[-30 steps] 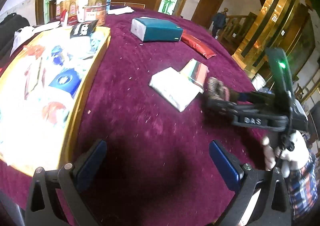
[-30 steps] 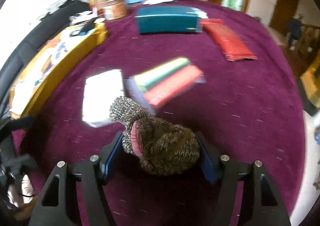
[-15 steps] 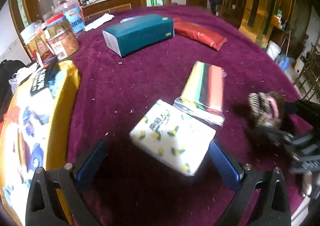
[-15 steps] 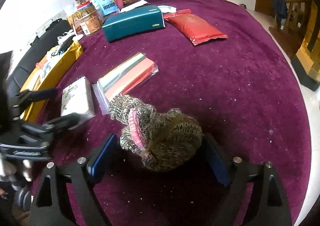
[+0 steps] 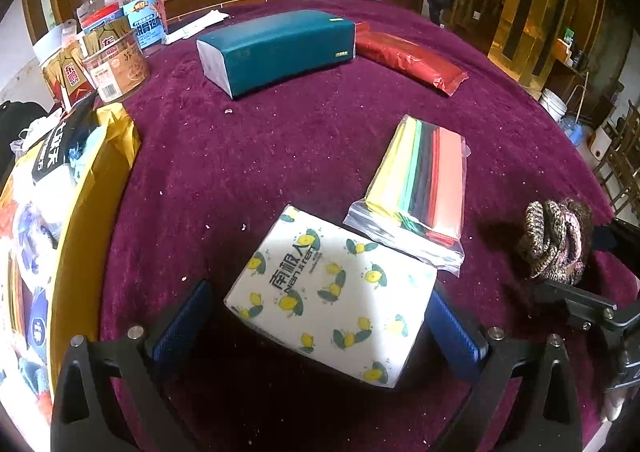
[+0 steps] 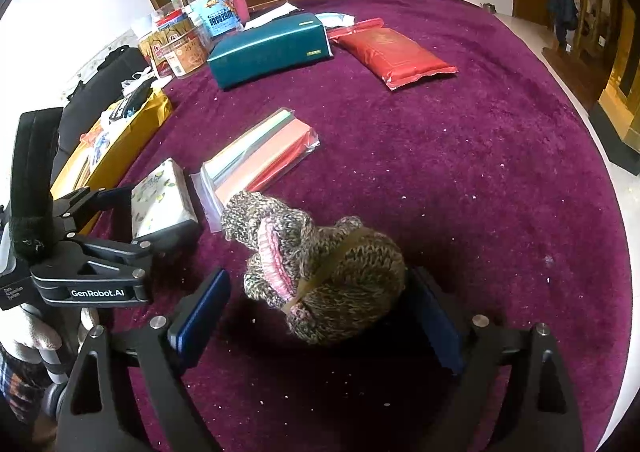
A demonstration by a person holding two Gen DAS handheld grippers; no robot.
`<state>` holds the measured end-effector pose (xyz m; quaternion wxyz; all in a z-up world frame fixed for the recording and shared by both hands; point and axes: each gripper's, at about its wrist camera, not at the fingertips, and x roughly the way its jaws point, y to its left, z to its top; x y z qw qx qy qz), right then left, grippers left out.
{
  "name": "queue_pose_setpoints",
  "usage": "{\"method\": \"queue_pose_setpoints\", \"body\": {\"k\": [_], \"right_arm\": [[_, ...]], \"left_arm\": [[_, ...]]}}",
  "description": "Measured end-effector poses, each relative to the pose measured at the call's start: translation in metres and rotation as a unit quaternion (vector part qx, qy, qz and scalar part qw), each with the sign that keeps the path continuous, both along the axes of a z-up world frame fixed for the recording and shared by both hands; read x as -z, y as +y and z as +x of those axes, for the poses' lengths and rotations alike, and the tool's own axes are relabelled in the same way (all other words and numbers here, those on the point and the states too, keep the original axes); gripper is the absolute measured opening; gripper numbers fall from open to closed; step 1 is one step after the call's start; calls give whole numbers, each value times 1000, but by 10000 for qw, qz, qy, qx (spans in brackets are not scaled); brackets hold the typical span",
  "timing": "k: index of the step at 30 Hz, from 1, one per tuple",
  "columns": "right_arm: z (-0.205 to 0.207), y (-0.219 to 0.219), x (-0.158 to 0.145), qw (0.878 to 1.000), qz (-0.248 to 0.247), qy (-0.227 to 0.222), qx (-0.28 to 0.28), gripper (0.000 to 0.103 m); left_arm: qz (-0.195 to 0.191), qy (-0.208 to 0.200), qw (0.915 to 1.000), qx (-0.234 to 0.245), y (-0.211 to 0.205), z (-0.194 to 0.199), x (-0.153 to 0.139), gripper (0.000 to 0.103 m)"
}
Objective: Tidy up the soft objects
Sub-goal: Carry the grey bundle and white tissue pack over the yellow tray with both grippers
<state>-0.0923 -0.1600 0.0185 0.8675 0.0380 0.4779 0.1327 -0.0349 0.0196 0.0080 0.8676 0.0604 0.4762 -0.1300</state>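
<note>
My left gripper (image 5: 320, 328) is open, its blue pads on either side of a white tissue pack with lemon print (image 5: 332, 296) lying on the purple tablecloth. The pack also shows in the right wrist view (image 6: 162, 200), between the left gripper's fingers (image 6: 120, 248). My right gripper (image 6: 316, 316) is open around a brown knitted bundle with pink trim (image 6: 320, 264); a gap shows at the left pad. The bundle appears at the right of the left wrist view (image 5: 556, 240). A clear bag of coloured sheets (image 5: 420, 184) lies beside the pack.
A teal tissue box (image 5: 276, 48) and a red packet (image 5: 408, 56) lie farther back. Jars and snack tubs (image 5: 116, 48) stand at the back left. A yellow bag of goods (image 5: 60, 220) lies along the left edge. The round table edge (image 6: 616, 252) drops off at the right.
My left gripper turned and moved in until its fingers straddle the lemon tissue pack. My right gripper opened wider around the knitted bundle, which now rests on the cloth.
</note>
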Motion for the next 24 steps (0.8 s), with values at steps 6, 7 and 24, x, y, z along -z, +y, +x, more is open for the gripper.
{"method": "queue_pose_setpoints", "body": {"k": [6,7,24], "right_arm": [[-1,6,1,9997,-236,13,28,90],[-1,8,1,9995,-315,16,26,90],[-27,9,-8,9971,-682,-177,296,64]], "left_arm": [[11,0,10000,-6,0,0,1,103],[12,0,10000,-6,0,0,1,103],[-333,-431,9985,-60,18,-30,-26,88]]}}
